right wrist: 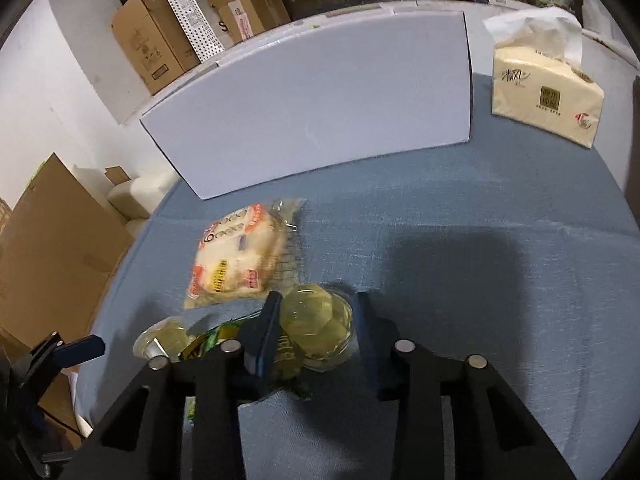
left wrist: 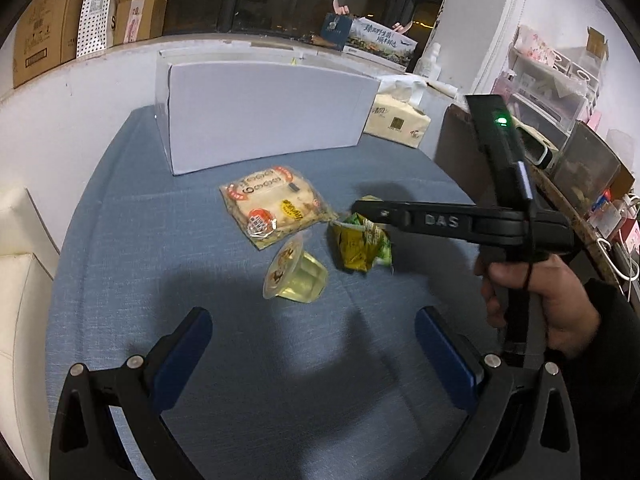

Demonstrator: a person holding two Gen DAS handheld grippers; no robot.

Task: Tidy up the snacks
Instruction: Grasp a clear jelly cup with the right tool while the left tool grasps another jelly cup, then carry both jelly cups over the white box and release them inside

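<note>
Snacks lie on the blue tablecloth (left wrist: 160,264) in front of a white box (left wrist: 260,112) (right wrist: 320,112). They are a bread packet (left wrist: 276,204) (right wrist: 240,264), a green-yellow packet (left wrist: 360,248) (right wrist: 216,336) and a jelly cup (left wrist: 296,276) (right wrist: 164,336) tipped on its side. My right gripper (right wrist: 318,316) (left wrist: 362,210) is shut on a second jelly cup (right wrist: 320,328), its pads on both sides of it. In the left wrist view that cup is mostly hidden behind the gripper. My left gripper (left wrist: 316,340) hangs open just short of the tipped cup, with nothing between its fingers.
A tissue pack (left wrist: 396,120) (right wrist: 548,92) stands to the right of the white box. Cardboard boxes (right wrist: 160,44) line the ledge behind. A white seat (left wrist: 20,280) lies off the table's left edge and cluttered shelves (left wrist: 560,92) off its right. A hand (left wrist: 536,300) holds the right gripper.
</note>
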